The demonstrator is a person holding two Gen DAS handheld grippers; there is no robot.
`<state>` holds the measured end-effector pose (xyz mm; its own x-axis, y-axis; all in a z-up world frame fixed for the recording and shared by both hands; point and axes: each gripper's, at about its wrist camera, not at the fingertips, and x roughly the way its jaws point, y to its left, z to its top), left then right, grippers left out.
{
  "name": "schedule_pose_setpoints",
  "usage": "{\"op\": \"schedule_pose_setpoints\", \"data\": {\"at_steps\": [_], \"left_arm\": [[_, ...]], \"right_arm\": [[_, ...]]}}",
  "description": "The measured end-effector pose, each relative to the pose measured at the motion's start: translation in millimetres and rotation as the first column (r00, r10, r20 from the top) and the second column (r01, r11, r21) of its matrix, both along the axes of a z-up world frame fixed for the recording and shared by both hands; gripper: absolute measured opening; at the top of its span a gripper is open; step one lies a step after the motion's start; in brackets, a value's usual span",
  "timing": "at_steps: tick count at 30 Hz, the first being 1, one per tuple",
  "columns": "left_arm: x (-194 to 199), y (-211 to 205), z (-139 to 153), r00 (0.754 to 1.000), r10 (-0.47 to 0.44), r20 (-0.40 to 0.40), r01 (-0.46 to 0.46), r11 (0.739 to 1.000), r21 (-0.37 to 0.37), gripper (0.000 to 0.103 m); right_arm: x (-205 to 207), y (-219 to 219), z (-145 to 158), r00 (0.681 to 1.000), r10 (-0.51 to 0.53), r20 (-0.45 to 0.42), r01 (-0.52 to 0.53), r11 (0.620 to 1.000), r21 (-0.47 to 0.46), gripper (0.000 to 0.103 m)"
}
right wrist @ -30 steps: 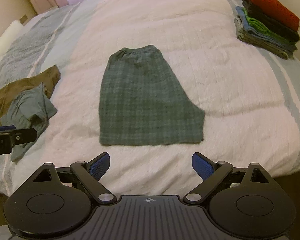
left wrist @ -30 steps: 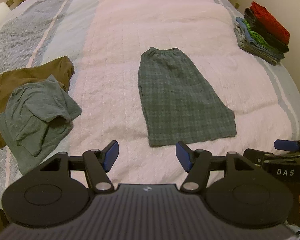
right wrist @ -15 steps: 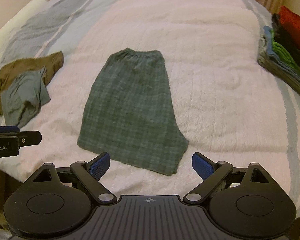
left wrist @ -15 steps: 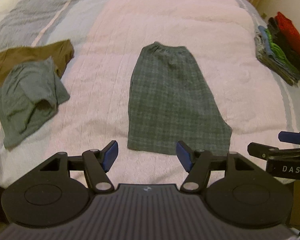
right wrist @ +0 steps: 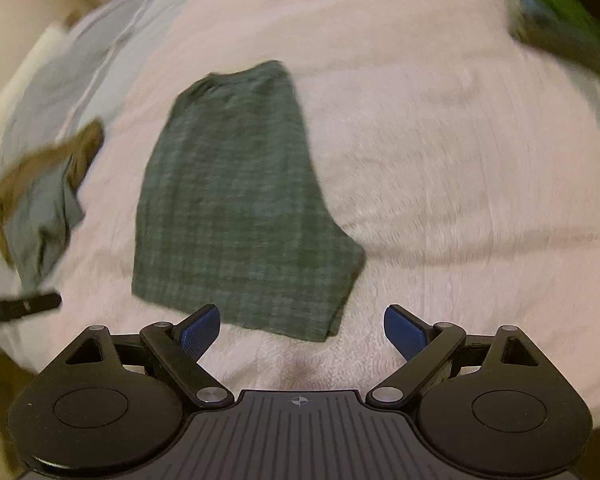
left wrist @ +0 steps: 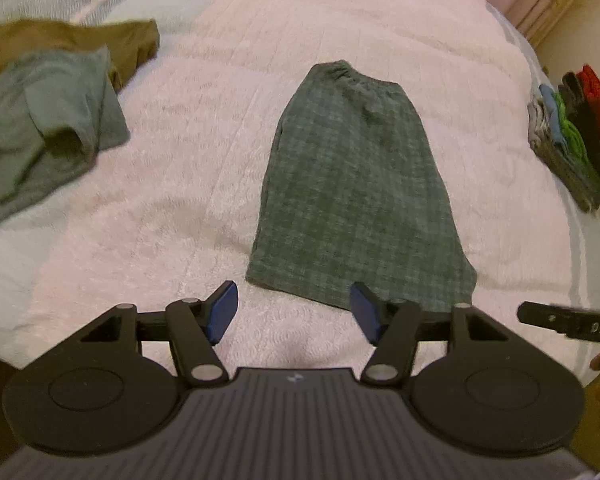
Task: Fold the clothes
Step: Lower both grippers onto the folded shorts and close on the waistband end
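The checked shorts (left wrist: 360, 196) lie flat on the pink bedspread (left wrist: 204, 168), long axis running straight away from me, waistband at the far end and hem nearest my fingers. My left gripper (left wrist: 294, 316) hangs spread and empty just short of the hem's left half; my right gripper (right wrist: 302, 328), equally wide and holding nothing, hangs by the hem's right corner, though that view is blurred, so I may misjudge how close. Left of the shorts sits a rumpled grey-and-brown heap (left wrist: 48, 120); right of them, a folded stack (left wrist: 572, 132).
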<state>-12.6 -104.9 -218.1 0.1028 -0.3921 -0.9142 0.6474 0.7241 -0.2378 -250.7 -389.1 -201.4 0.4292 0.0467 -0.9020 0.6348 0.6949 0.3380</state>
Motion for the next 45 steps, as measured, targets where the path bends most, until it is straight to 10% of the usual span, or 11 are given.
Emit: {"op": "schedule_pose_setpoints", "data": {"at_steps": [21,26,30,40,45], "left_arm": [[83,-11,-161,0.97,-0.109,-0.217,0.05,0.965,-0.259,0.044],[94,-11,-181,0.943,-0.132,-0.306,0.029,0.947,-0.32,0.04],[97,-6,-191,0.914,-0.144,-0.38,0.006,0.941,-0.34,0.003],[82,28,-144,0.914,-0.175,-0.366,-0.031,0.869,-0.493,0.001],[57,53,-142,0.879,-0.143,-0.456,-0.086,0.891,-0.446,0.001]], "right_arm": [[-27,-57,-147,0.925,-0.264,0.275,0.122,0.889,0.442,0.072],[-22,-55,-169,0.912,-0.281,0.299,0.094,0.853,0.514,0.04],[-29,-56,-171,0.911,-0.303,0.28,0.105,0.827,0.552,0.011],[-47,-57,-101,0.911,-0.262,0.318,0.074,0.863,0.5,0.006],[-68,-50,-104,0.953,-0.251,0.169,0.123,0.832,0.54,0.007]]}}
